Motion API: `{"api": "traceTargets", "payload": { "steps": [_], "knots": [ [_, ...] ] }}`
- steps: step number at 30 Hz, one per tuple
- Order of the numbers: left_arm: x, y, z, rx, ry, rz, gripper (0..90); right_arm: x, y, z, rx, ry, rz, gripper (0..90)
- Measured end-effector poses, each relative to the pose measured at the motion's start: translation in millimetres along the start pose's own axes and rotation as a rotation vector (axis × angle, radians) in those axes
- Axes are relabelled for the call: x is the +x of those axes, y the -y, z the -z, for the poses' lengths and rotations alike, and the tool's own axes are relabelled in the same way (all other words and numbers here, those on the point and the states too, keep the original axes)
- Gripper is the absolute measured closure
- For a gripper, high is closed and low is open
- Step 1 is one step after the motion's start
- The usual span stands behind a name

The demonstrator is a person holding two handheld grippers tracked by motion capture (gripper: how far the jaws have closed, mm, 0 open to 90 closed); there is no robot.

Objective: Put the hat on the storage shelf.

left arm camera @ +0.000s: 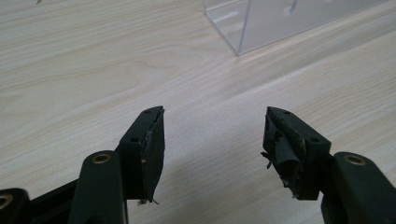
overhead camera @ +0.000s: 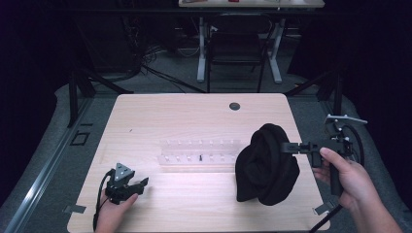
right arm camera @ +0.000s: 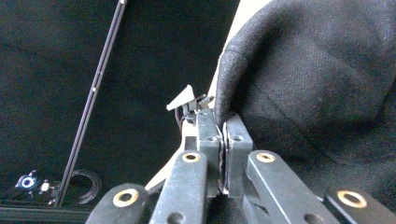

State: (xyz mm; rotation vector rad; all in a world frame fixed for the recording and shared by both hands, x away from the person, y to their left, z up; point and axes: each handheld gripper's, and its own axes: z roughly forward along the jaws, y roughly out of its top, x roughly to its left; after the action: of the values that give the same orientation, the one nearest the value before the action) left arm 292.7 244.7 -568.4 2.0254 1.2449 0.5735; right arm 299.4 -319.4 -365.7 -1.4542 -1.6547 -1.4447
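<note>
right gripper (overhead camera: 291, 147) | pinching black cloth's (overhead camera: 266, 165) edge, seemingly lifted off table (overhead camera: 194, 116)

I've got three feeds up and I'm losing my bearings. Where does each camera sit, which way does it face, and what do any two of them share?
High view: above the person's side, looking forward and down on the table; both forearms and hands, left gripper, right gripper clamped on the black cloth.
Left gripper view: rides the left gripper, looking low across the table at the clear rack; jaws apart.
Right gripper view: rides the right gripper, jaws pinching the cloth's edge.
Shared: high and right views both show the cloth.
</note>
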Motion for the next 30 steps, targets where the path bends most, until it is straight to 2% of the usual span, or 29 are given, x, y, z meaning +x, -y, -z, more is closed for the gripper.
{"api": "traceTargets", "payload": {
  "steps": [12,16,30],
  "knots": [
    [0.2,0.0,-0.4,0.001,0.0,-0.002,39.1,25.9,-20.5,-0.8,-0.031,-0.026,0.068,88.4],
    [0.1,0.0,-0.7,0.001,-0.001,-0.002,39.1,33.0,-28.0,-2.3,-0.038,-0.023,0.077,88.3],
    [-0.1,-0.2,-1.2,0.004,-0.001,-0.005,39.2,44.8,-43.7,-6.8,-0.047,0.0,0.09,88.3]
  ]
}}
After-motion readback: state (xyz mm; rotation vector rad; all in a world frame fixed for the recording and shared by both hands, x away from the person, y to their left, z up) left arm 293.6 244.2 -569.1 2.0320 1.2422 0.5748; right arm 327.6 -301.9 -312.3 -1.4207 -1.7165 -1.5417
